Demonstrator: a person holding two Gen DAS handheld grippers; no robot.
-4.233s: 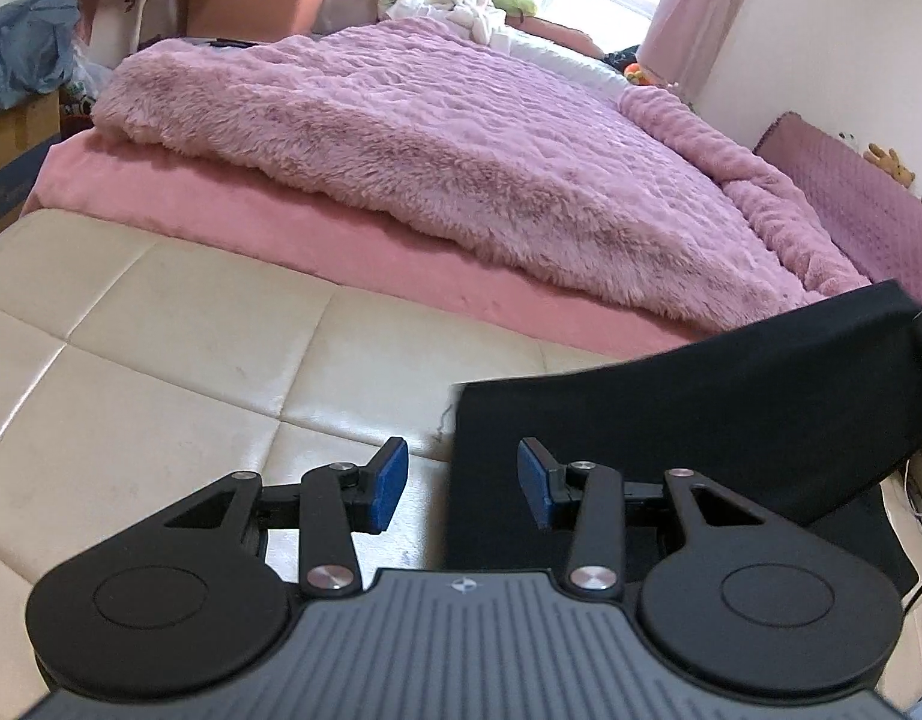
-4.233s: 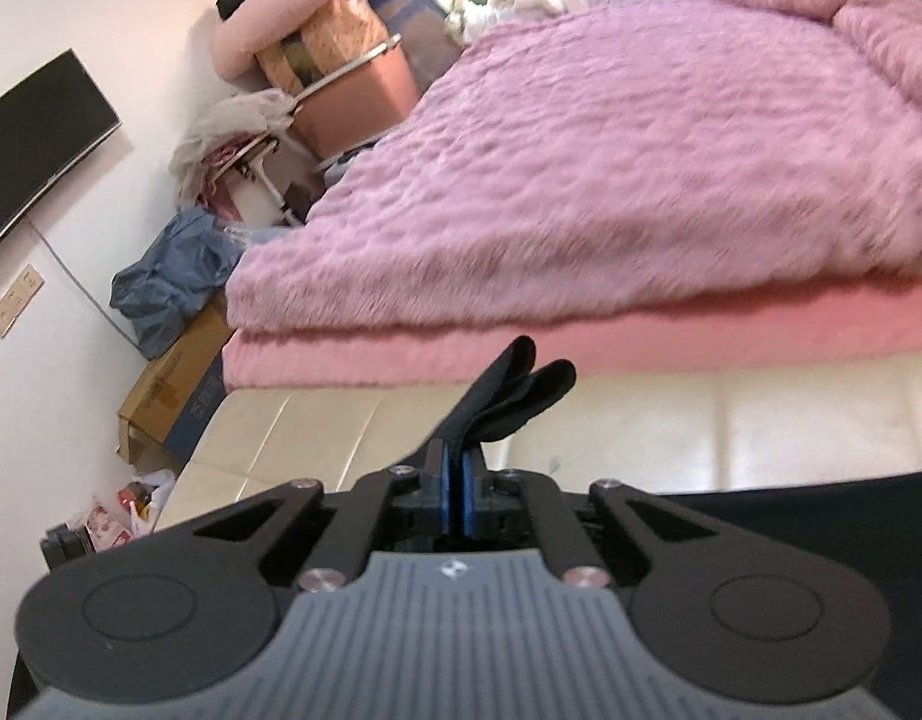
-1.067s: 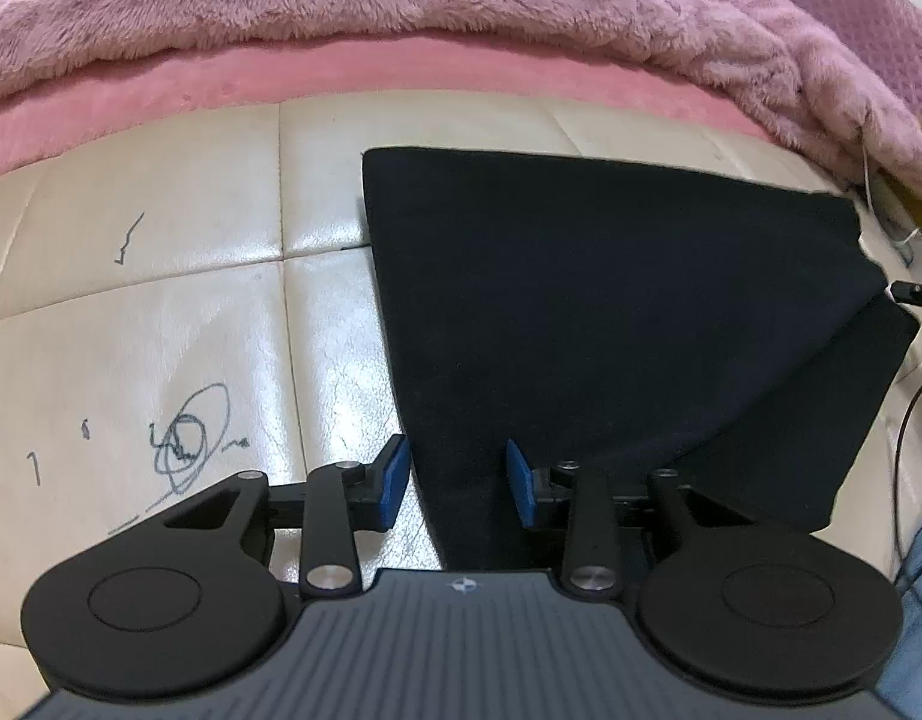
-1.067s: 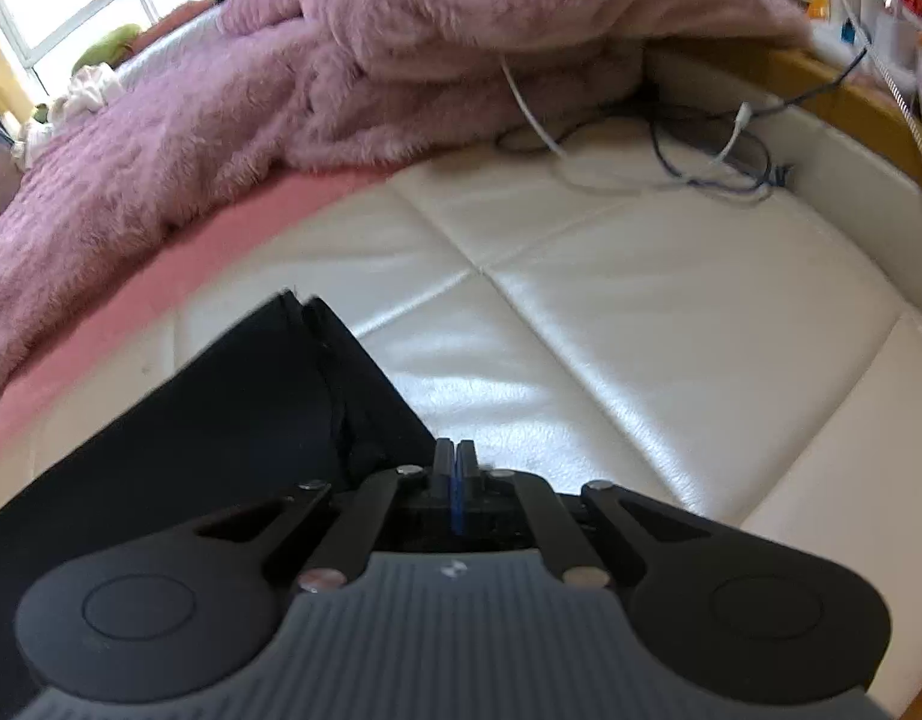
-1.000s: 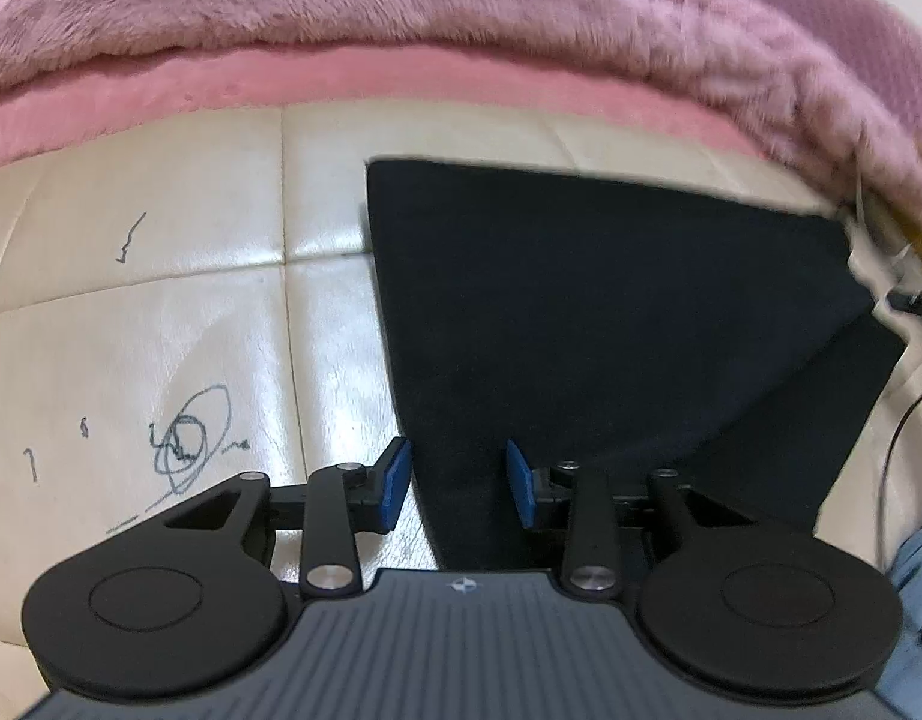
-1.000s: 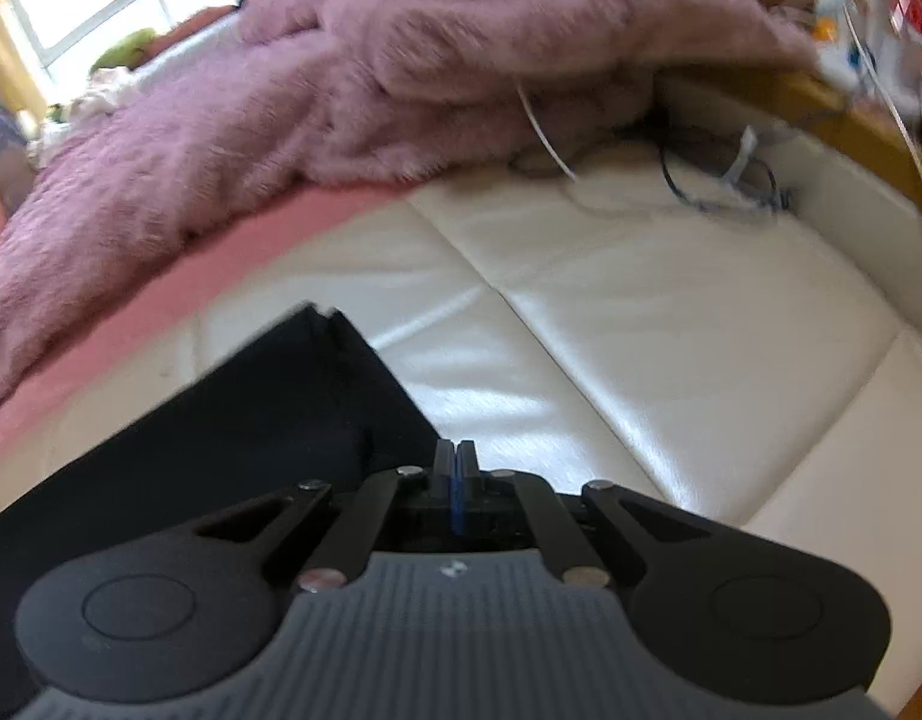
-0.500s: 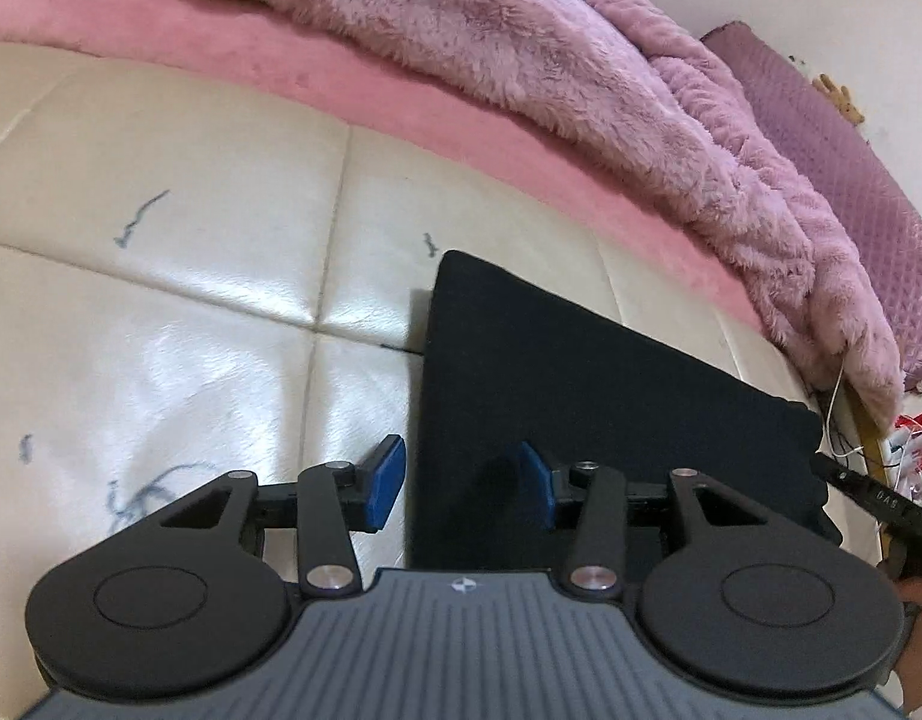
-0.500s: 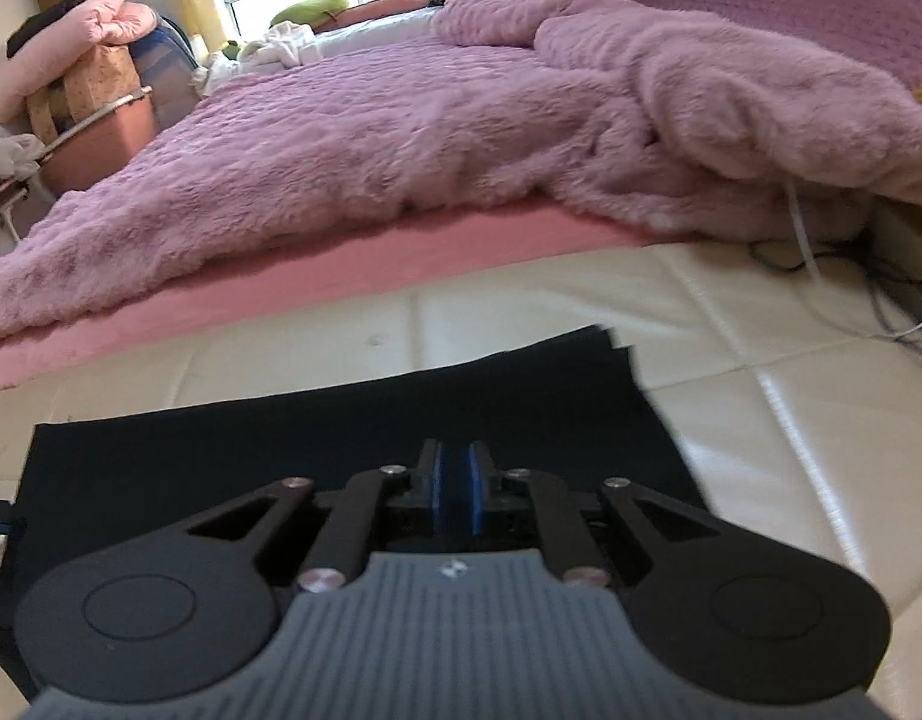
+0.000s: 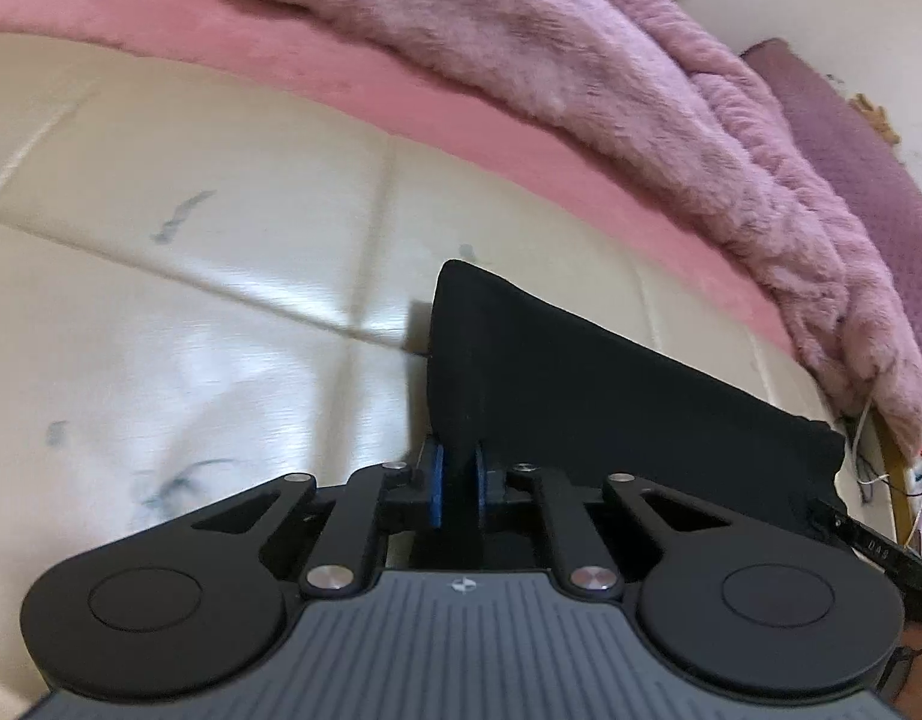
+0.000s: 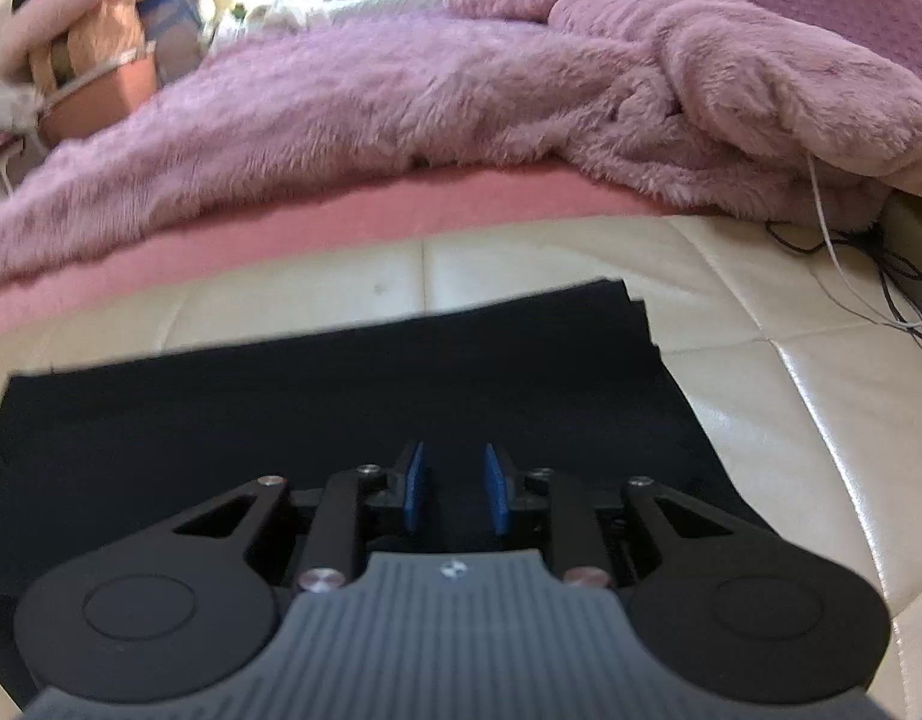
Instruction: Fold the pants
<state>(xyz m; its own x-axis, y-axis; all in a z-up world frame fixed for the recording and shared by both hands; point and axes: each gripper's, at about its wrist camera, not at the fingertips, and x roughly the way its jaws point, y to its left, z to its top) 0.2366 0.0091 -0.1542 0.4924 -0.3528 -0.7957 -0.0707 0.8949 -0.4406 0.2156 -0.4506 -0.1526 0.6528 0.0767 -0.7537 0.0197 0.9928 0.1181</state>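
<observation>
The black pants lie folded on a cream leather cushion. Their left edge is lifted into a ridge. My left gripper has its jaws closing, and its blue pads pinch that ridge of fabric. In the right wrist view the pants spread flat from the left edge to a layered corner at the right. My right gripper hovers over the near part of the fabric. Its jaws are opening, the blue pads stand apart, and only the flat cloth lies below them.
A fluffy mauve blanket on a pink mattress borders the far side of the cushion. White and dark cables trail at the right. Ink scribbles mark the leather left of the pants.
The left jaws have closed from wide apart onto the pants' left edge, which now stands up. The right jaws, shut before, have parted. Both views swung toward the bed.
</observation>
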